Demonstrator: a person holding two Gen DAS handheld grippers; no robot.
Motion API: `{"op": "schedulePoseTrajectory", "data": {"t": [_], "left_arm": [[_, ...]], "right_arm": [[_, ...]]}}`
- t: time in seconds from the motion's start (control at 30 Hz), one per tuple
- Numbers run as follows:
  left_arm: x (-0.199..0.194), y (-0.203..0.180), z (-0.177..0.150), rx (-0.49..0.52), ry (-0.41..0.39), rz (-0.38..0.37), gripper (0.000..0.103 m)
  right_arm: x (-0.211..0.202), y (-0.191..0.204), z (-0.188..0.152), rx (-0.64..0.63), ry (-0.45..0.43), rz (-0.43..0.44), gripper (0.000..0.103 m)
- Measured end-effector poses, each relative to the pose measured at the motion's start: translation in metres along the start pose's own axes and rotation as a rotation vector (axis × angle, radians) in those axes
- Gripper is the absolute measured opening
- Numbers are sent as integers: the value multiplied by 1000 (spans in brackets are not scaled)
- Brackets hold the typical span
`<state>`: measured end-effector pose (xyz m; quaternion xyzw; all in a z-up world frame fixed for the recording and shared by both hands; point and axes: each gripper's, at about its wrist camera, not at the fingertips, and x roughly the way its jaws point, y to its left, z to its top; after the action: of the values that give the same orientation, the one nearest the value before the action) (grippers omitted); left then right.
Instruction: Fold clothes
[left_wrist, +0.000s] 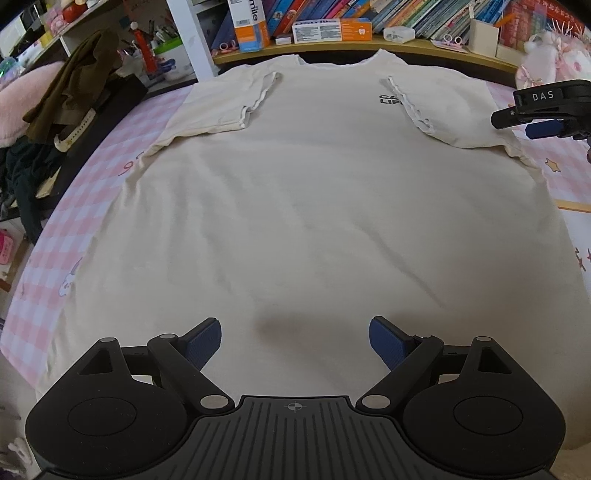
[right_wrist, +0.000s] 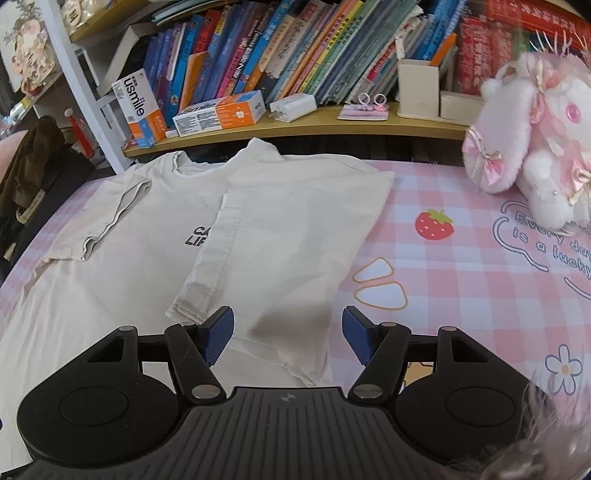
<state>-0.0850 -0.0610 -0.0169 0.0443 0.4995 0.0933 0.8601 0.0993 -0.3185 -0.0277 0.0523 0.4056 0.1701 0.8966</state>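
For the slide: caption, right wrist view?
Open right claw over cream T-shirt, both sleeves folded in.

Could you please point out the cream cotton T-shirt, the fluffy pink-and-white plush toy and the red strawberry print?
Cream cotton T-shirt (left_wrist: 314, 221), left wrist view, chest.
Fluffy pink-and-white plush toy (right_wrist: 532, 125), right wrist view, body.
Red strawberry print (right_wrist: 434, 225), right wrist view, centre.

Cream cotton short-sleeved T-shirt (left_wrist: 295, 206) spread flat on pink-and-white checked bedding, neckline toward the bookshelf, hem nearest the cameras. Both sleeves folded inward over the chest, white-stitched cuffs showing. Black printed lettering (right_wrist: 201, 236) half covered by one folded sleeve (right_wrist: 280, 236). Soft wrinkles running down the body
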Motion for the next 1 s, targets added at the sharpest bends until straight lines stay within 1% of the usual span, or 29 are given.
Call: {"op": "schedulePoseTrajectory", "data": {"t": [0.23, 0.4, 0.73, 1.0], "left_arm": [[-1, -8, 2, 12, 1, 3, 90], [0, -7, 1, 8, 5, 9, 90], [2, 14, -5, -67, 2, 25, 90], [7, 36, -11, -121, -9, 42, 90]], "right_arm": [[-4, -11, -2, 18, -2, 4, 63], [-3, -11, -1, 12, 3, 5, 63], [8, 1, 2, -27, 23, -13, 64], [11, -4, 1, -44, -13, -58, 64]]}}
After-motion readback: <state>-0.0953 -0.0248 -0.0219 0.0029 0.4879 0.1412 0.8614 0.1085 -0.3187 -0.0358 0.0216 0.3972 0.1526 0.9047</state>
